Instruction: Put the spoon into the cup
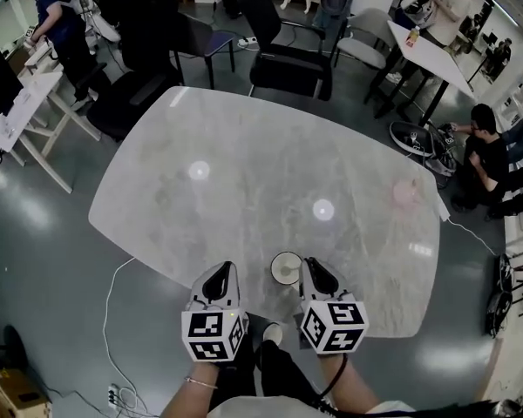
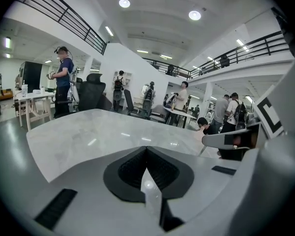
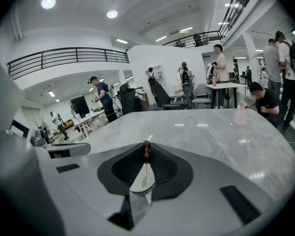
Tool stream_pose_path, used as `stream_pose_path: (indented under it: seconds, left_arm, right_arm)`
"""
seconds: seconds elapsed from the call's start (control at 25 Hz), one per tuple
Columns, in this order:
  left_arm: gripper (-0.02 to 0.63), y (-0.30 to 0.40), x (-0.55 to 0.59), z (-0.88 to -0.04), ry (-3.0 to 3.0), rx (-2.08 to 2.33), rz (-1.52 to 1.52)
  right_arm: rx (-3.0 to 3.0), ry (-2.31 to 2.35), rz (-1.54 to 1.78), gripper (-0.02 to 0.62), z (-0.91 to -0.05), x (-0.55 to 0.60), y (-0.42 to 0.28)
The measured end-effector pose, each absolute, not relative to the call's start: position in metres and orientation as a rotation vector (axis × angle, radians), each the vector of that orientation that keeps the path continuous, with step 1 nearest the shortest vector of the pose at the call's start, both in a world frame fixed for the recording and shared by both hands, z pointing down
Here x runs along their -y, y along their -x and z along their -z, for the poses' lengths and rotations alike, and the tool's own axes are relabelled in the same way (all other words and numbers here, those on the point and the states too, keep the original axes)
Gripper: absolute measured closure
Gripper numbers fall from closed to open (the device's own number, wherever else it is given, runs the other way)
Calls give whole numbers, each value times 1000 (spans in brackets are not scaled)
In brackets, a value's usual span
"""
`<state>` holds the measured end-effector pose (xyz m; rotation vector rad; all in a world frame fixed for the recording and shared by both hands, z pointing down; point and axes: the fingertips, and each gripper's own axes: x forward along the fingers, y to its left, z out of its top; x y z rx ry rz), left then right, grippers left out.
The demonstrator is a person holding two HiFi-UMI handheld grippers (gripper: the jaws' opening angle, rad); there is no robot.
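A white cup (image 1: 286, 268) stands near the front edge of the marble table (image 1: 244, 172), between my two grippers. My right gripper (image 1: 312, 271) is just right of the cup. In the right gripper view its jaws are closed on a thin dark brown piece, which looks like the spoon's handle (image 3: 146, 152) seen end on; the rest of the spoon is hidden. My left gripper (image 1: 218, 279) is left of the cup, over the table's edge. In the left gripper view the left gripper (image 2: 146, 154) has its jaws closed together with nothing between them. Neither gripper view shows the cup.
A small pink object (image 1: 407, 192) sits at the table's right side, also the pink object (image 3: 241, 116) in the right gripper view. Black office chairs (image 1: 283, 59) stand beyond the far edge. People sit and stand around other tables (image 1: 427, 50). A cable (image 1: 113, 320) lies on the floor at the left.
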<state>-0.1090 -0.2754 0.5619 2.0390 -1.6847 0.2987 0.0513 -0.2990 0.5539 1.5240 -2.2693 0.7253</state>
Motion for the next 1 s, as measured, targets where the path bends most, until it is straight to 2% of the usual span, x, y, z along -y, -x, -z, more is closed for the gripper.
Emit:
stream_pose_path:
  seconds: [0.8, 1.0]
  left_arm:
    - [588, 111, 269, -583, -1994, 1657, -325]
    - [588, 112, 271, -582, -1998, 1650, -328]
  right_arm:
    - [2258, -1464, -788, 531, -580, 296, -40]
    - [2238, -1476, -787, 458, -580, 297, -42]
